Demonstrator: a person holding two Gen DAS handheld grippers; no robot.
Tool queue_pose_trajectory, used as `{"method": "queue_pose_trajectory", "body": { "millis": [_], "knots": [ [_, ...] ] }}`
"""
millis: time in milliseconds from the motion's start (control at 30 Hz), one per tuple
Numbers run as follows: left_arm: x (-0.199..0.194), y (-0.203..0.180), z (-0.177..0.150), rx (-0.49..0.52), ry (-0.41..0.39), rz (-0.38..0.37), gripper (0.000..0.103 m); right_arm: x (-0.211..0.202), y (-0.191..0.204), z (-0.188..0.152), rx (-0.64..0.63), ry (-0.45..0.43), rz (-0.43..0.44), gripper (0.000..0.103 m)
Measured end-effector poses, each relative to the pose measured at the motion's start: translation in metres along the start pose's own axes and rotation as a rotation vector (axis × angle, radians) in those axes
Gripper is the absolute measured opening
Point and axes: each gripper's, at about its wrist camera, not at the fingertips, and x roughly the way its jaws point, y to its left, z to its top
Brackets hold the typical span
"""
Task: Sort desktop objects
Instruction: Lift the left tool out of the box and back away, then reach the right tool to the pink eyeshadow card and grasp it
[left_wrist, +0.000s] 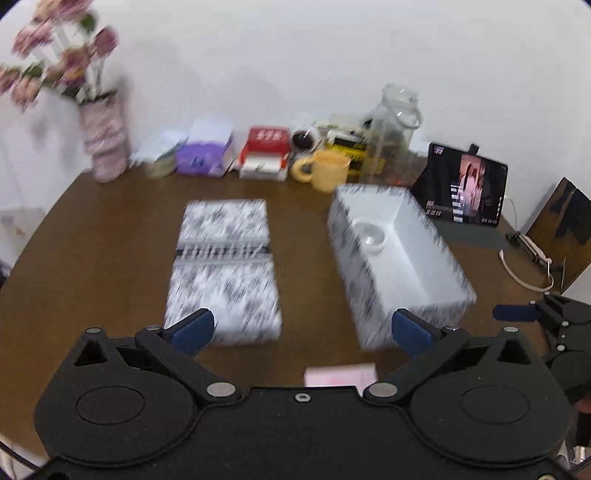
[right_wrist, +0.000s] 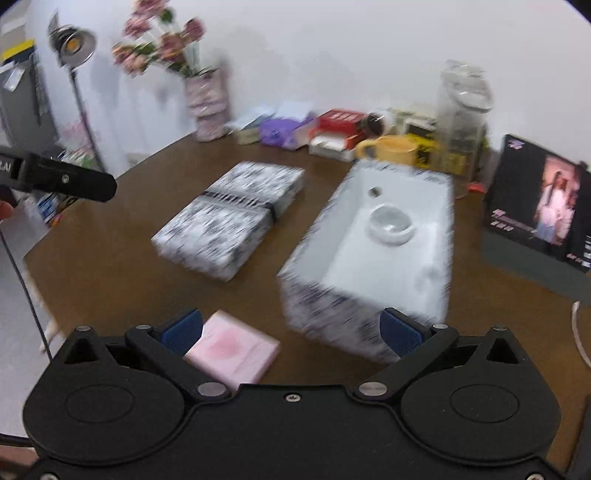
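Both of your claws hang above the near edge of the brown table (left_wrist: 110, 240), and neither holds anything. The left claw (left_wrist: 301, 326) has its blue pads spread wide with bare table between them. The right claw (right_wrist: 291, 330) is spread just as wide. Both views are smeared, so fine detail is lost.

The open box (right_wrist: 373, 251) sits to the right of centre, its patterned outside and plain white inside facing up, which makes it the likely place for loose things. A small white dish (right_wrist: 390, 224) already lies inside it, towards the far end. The box's lid (right_wrist: 232, 218), wrapped in the same pattern and crossed by a dark band, lies flat to the left and well apart from the box, probably set aside so the opening stays free.

The pink packet (right_wrist: 234, 350) is the one loose thing near you. It lies flat on the table at the front edge, just beside the left pad of your right claw and short of the box's near corner. In the left view only a strip of it shows behind the claw body.

The vase of flowers (left_wrist: 105, 140), the yellow mug (left_wrist: 327, 168), the glass jar (left_wrist: 393, 133) and the tablet (left_wrist: 465, 186) line the back wall, out of the working area. My guess is that the packet goes next, and the right claw is the better placed for it.
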Motion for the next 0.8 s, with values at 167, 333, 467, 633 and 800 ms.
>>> {"method": "queue_pose_trajectory", "body": {
  "millis": [167, 333, 467, 633, 800],
  "knots": [
    [-0.019, 0.023, -0.038, -0.031, 0.036, 0.023, 0.103, 0.024, 0.031, -0.014, -0.211, 0.097, 0.111, 0.103],
    [-0.03, 0.034, -0.064, -0.033, 0.077, 0.061, 0.103, 0.063, 0.052, -0.018, -0.456, 0.239, 0.191, 0.103],
    [-0.036, 0.039, -0.075, -0.049, 0.096, 0.051, 0.103, 0.087, 0.058, -0.015, -0.56, 0.313, 0.241, 0.101],
    [-0.037, 0.039, -0.083, -0.045, 0.122, 0.061, 0.103, 0.113, 0.057, -0.012, -0.631, 0.379, 0.285, 0.097],
    [-0.028, 0.035, -0.087, -0.046, 0.146, 0.068, 0.103, 0.138, 0.057, -0.01, -0.702, 0.426, 0.319, 0.095]
  ]
}}
